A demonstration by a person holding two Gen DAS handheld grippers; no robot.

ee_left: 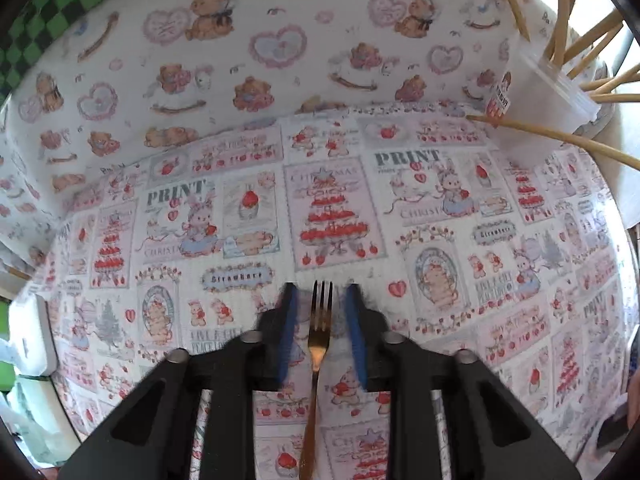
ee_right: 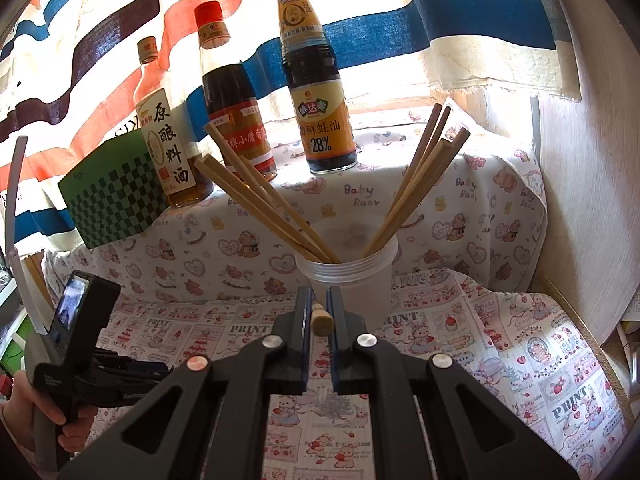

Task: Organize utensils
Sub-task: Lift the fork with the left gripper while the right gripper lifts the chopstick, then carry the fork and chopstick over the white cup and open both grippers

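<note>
A gold fork [ee_left: 318, 344] lies on the patterned tablecloth [ee_left: 400, 216], tines pointing away. My left gripper [ee_left: 320, 296] is open and straddles it, one blue pad on each side, not touching. A translucent plastic cup [ee_right: 348, 276] holds several wooden chopsticks [ee_right: 264, 204]; it also shows at the top right of the left wrist view [ee_left: 548, 96]. My right gripper [ee_right: 319, 300] is shut on the thick end of a wooden chopstick [ee_right: 321, 320], just in front of the cup.
Three sauce bottles [ee_right: 316, 80] stand on the covered ledge behind the cup. A green checkered box [ee_right: 116, 196] sits at the left. A wooden wall panel [ee_right: 580, 184] bounds the right. The left hand-held gripper unit [ee_right: 76, 344] shows at lower left.
</note>
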